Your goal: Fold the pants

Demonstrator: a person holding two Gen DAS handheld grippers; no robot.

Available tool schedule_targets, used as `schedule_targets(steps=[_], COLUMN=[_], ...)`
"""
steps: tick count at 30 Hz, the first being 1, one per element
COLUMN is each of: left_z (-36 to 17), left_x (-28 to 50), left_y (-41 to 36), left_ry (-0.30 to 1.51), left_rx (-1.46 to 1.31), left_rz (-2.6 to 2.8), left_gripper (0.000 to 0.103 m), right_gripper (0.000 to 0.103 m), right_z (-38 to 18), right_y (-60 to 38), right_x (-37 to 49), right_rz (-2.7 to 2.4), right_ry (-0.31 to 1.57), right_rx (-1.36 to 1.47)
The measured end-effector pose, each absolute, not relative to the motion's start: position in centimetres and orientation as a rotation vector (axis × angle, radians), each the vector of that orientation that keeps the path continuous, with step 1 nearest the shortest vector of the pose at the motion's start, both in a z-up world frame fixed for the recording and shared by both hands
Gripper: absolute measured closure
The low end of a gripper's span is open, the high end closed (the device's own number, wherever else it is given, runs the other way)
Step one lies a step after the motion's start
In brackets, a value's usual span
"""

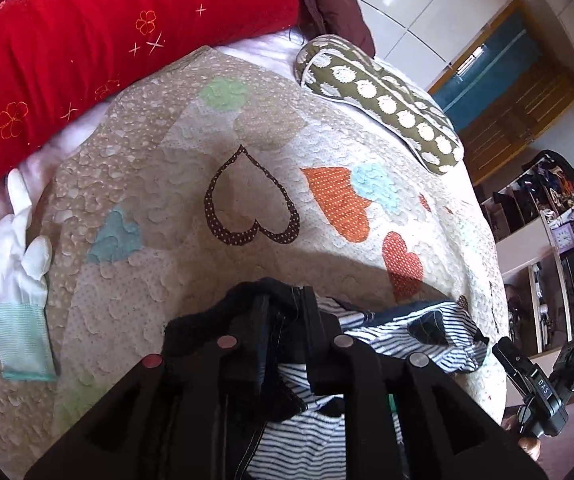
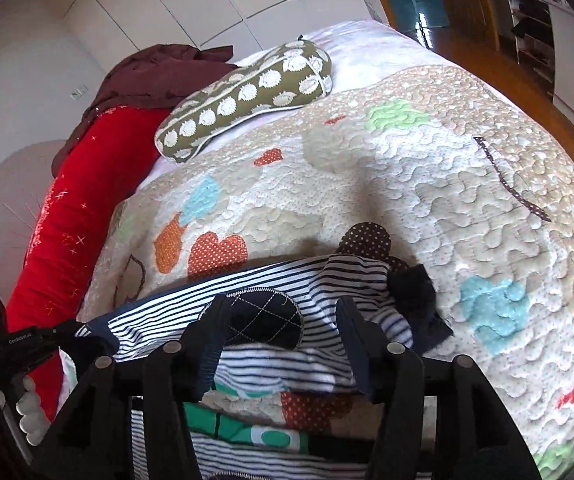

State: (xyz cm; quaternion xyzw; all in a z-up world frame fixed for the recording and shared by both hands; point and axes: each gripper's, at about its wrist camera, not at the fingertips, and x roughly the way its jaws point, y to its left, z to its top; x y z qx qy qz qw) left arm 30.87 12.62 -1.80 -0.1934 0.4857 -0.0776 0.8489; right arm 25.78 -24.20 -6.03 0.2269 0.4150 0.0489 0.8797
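Note:
The pants (image 2: pixel 287 276) are navy-and-white striped with a round navy stitched patch (image 2: pixel 265 320). They lie bunched on the heart-patterned quilt (image 2: pixel 447 168) at its near edge. My right gripper (image 2: pixel 281 312) stands open just above them, its fingers wide apart on either side of the patch, pressing nothing. A fuzzy dark cuff (image 2: pixel 411 288) sticks out to the right of it. In the left wrist view, my left gripper (image 1: pixel 287 308) has its jaws close together with dark navy cloth of the pants (image 1: pixel 419 340) pinched between them and draped over the left finger.
A red bolster (image 1: pixel 87 60) and an olive dotted pillow (image 1: pixel 379 100) lie at the far side of the quilt (image 1: pixel 167 160). A loose white glove (image 1: pixel 15 264) rests at its left edge. Shelves (image 1: pixel 543 208) and wooden floor lie beyond the bed's right side.

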Motion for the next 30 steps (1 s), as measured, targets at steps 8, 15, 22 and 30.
schedule_targets(steps=[8, 15, 22, 30], left_z=[-2.0, -9.0, -11.3, -6.8], left_x=[22.4, 20.5, 22.1, 17.0], left_y=[16.2, 15.6, 12.4, 13.5], left_ry=[0.963, 1.108, 1.179, 1.08], left_rx=[-0.302, -0.404, -0.434, -0.444], left_rz=[-0.056, -0.092, -0.034, -0.041], left_gripper=[0.04, 0.039, 0.085, 0.086], right_gripper=[0.034, 0.033, 0.052, 0.092], right_z=[-7.4, -11.7, -12.3, -10.5], right_y=[-28.6, -30.5, -28.3, -28.2], right_x=[14.8, 10.2, 11.1, 9.4], right_rz=[0.077, 0.01, 0.045, 0.102], right_ry=[0.873, 0.895, 0.848, 0.845], right_rx=[0.447, 0.529, 0.552, 0.604])
